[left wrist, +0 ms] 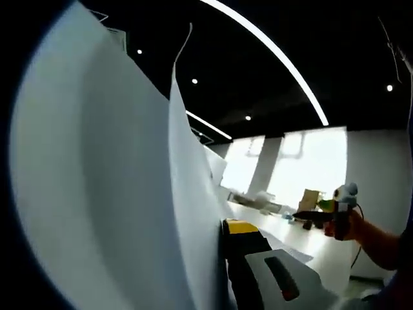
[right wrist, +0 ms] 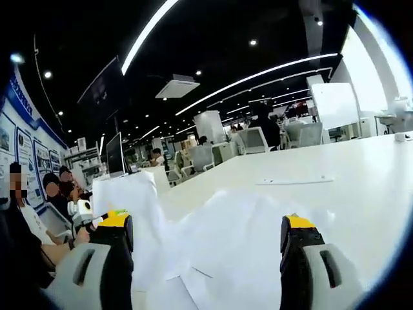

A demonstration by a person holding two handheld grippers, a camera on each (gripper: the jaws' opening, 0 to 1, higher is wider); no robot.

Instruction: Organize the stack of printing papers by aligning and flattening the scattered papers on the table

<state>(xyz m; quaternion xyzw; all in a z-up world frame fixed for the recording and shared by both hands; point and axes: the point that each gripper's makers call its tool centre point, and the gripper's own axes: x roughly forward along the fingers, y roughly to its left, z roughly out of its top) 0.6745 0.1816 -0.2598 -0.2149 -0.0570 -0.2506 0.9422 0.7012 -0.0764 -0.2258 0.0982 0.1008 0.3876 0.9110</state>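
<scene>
Room: open office, black ceiling with curved light strips, long smooth white table.
Right gripper: yellow-tipped jaws spread wide, nothing between them, poised over the papers.
Papers: thin white sheets, rumpled and fanned unevenly on the table; near edges cut off.
Left gripper: one jaw visible, other hidden behind raised paper; grip unreadable.
Beyond the papers: seated people, blurred.

White papers lie scattered, rumpled on table.
</scene>
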